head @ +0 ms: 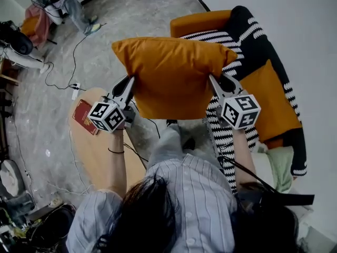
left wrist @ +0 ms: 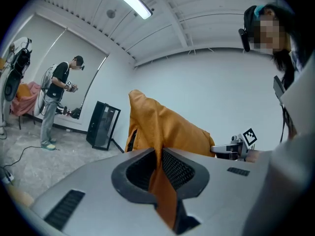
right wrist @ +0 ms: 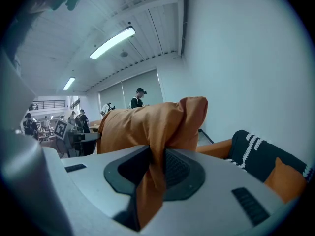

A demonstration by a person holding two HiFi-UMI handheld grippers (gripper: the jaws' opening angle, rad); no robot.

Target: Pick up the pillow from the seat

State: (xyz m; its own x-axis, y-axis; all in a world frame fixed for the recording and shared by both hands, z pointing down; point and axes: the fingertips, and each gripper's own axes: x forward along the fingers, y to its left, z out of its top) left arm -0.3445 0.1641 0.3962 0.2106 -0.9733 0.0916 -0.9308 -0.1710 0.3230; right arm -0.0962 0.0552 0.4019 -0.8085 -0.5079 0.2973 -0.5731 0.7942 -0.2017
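An orange pillow hangs in the air above the person's lap, held by both grippers. My left gripper is shut on the pillow's left edge; in the left gripper view the orange cloth is pinched between the jaws. My right gripper is shut on the right edge, with the cloth bunched between its jaws. The seat, an orange armchair draped with a black-and-white striped throw, lies behind and to the right of the pillow.
A second orange cushion rests on the chair's right side. A wooden side table with a red booklet stands at the left. Cables run over the grey floor. A person stands at the far left; a black speaker stands by the wall.
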